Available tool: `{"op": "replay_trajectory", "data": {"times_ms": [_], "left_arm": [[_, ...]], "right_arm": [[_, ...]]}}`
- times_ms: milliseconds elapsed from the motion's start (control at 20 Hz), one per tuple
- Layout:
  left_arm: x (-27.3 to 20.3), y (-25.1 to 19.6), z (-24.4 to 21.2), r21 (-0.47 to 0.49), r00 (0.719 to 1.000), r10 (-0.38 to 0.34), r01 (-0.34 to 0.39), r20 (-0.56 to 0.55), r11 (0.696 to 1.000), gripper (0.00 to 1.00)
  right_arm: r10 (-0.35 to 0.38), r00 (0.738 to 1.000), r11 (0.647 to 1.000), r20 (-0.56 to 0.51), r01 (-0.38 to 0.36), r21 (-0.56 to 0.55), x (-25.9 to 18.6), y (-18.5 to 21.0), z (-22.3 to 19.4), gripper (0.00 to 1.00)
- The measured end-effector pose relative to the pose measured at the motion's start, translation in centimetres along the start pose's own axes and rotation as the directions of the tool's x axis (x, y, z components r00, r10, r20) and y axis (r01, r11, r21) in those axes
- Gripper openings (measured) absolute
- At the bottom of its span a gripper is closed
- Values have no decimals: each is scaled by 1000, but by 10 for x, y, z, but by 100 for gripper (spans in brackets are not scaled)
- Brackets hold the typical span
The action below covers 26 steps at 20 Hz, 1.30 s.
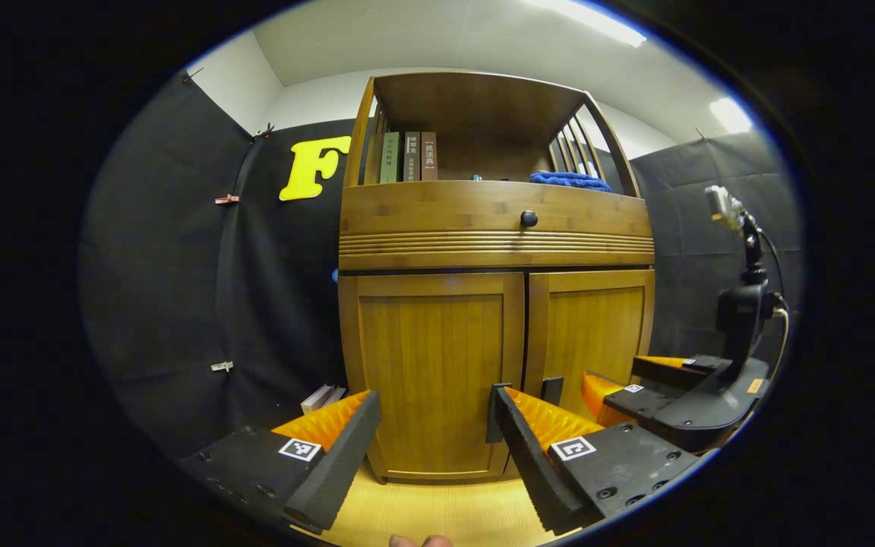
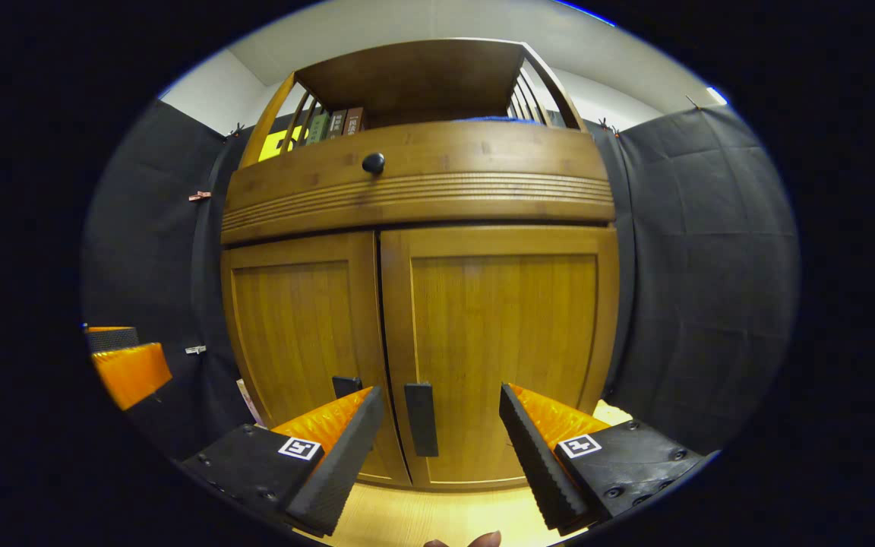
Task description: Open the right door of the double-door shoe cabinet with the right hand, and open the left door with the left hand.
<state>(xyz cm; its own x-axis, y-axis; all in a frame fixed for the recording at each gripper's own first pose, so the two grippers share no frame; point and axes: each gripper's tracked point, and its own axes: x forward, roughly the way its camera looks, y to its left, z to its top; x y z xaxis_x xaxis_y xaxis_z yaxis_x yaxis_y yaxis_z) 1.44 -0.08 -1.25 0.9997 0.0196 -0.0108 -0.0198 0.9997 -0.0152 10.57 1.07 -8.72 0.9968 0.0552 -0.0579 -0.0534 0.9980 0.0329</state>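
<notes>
The wooden shoe cabinet has both doors closed. In the left gripper view its left door [image 1: 430,357] fills the middle and the right door [image 1: 593,327] is beside it. My left gripper [image 1: 436,399] is open in front of the left door, a short way off; its right finger partly covers that door's dark handle [image 1: 494,414]. In the right gripper view my right gripper [image 2: 441,396] is open, and the right door's handle [image 2: 420,418] stands between its fingers, farther back on the right door [image 2: 502,334]. The left door's handle [image 2: 346,386] peeks out above the left finger.
Above the doors runs a drawer with a round dark knob [image 1: 529,218]. An open shelf holds books [image 1: 407,156] and a blue cloth [image 1: 570,180]. The right gripper [image 1: 612,370] shows at the right of the left gripper view. The floor [image 1: 437,516] is light wood.
</notes>
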Motion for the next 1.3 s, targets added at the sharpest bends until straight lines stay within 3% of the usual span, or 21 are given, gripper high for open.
{"op": "replay_trajectory", "data": {"times_ms": [500, 550, 600, 750, 800, 850, 950, 1100, 1300], "left_arm": [[18, 7, -11, 5, 999, 44, -44, -13, 999, 94], [19, 8, -13, 5, 999, 46, -46, -15, 999, 94], [20, 8, -13, 7, 999, 49, -49, -18, 999, 94], [26, 15, -15, 16, 998, 63, -63, -24, 998, 93], [26, 17, -14, 19, 997, 67, -67, -26, 998, 93], [26, 18, -16, 21, 997, 72, -71, -30, 997, 93], [24, 20, -17, 26, 996, 77, -76, -34, 997, 93], [20, 25, -16, 34, 996, 88, -86, -36, 996, 93], [13, 28, -16, 32, 995, 92, -91, -39, 995, 93]], "right_arm": [[32, 993, 999, -115, -35, -23, 73, 14, -79, 97], [39, 991, 999, -128, -41, -14, 80, 19, -85, 94], [43, 989, 999, -143, -43, 1, 85, 21, -92, 83], [19, 987, 1000, -162, -16, 19, 101, 18, -100, 65], [12, 987, 1000, -162, -10, 13, 104, 16, -101, 46], [7, 987, 1000, -161, -5, 10, 104, 16, -101, 39], [-4, 988, 1000, -157, 2, -9, 104, 17, -101, 41], [-11, 987, 1000, -160, 10, -11, 103, 15, -102, 22], [26, 989, 1000, -143, -26, 3, 77, 14, -102, 25]]}}
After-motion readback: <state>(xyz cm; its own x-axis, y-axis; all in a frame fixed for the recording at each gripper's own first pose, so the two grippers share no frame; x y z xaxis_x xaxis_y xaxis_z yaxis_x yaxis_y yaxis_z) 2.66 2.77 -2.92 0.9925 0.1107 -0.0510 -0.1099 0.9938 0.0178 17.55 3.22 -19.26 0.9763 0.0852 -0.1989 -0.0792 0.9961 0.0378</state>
